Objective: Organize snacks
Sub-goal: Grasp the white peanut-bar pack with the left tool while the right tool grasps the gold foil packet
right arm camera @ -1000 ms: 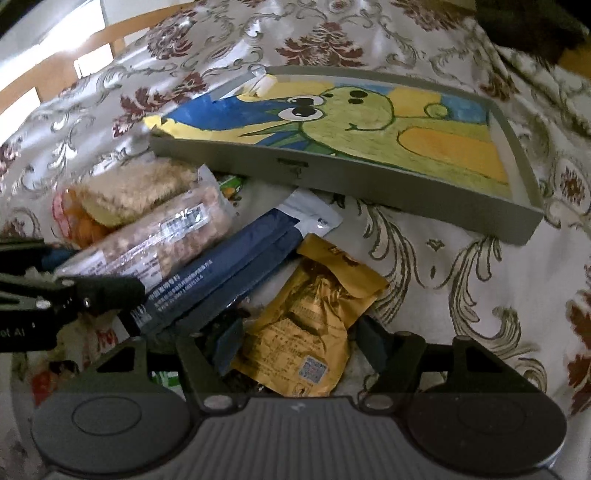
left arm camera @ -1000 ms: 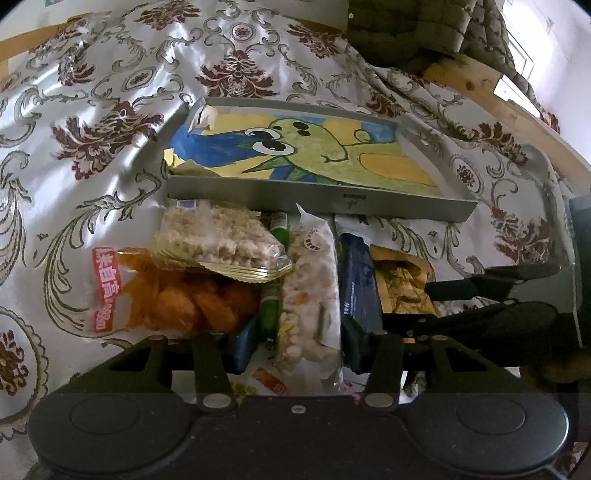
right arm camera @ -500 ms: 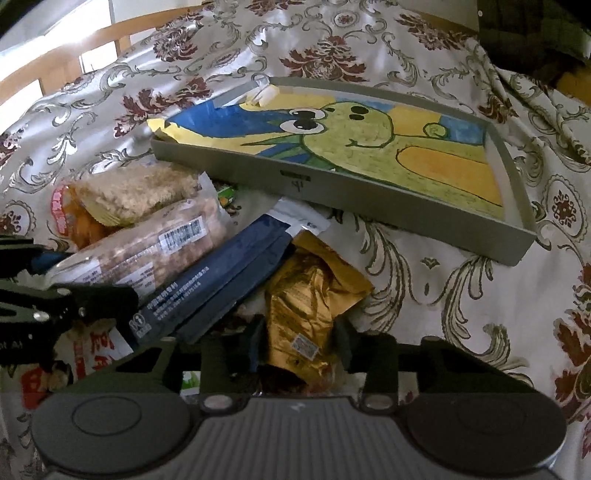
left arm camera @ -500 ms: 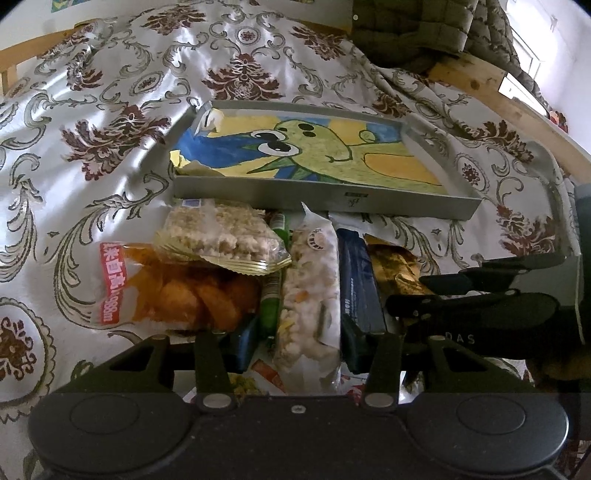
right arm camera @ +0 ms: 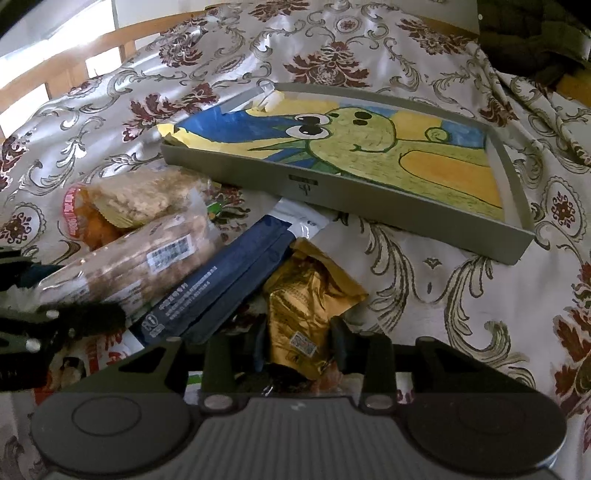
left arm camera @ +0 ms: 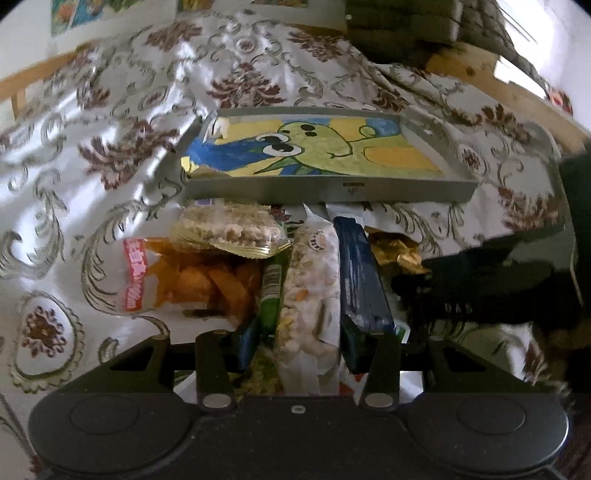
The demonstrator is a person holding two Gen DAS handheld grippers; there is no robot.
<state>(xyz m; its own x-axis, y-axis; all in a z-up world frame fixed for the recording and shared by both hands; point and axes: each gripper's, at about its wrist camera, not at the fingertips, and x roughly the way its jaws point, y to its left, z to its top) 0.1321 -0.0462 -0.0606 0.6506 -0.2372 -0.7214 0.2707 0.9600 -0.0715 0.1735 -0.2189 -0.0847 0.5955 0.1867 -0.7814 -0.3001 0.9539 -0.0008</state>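
Note:
A heap of snack packets lies on the flowered cloth in front of a grey tray (left arm camera: 332, 192) (right arm camera: 369, 199) lined with a cartoon drawing. My left gripper (left arm camera: 301, 343) is shut on a long clear packet of puffed grain (left arm camera: 310, 280) (right arm camera: 136, 266), with a green packet (left arm camera: 271, 288) beside its left pad. My right gripper (right arm camera: 299, 343) has its jaws closing, and the pads press on a crumpled gold packet (right arm camera: 303, 306) (left arm camera: 395, 251). A navy packet (left arm camera: 360, 273) (right arm camera: 221, 284) lies between the two held ones.
A bag of orange snacks (left arm camera: 199, 280) (right arm camera: 92, 229) and a rice-cake packet (left arm camera: 229, 229) (right arm camera: 147, 195) lie at the heap's left. The two grippers sit close side by side. Wooden rails border the cloth, and a dark padded garment (left arm camera: 406, 33) lies at the far right.
My right gripper's jaws have closed in on the gold packet and crumpled it. The left view has pulled back and tilted a little, with the long packet still between its pads.

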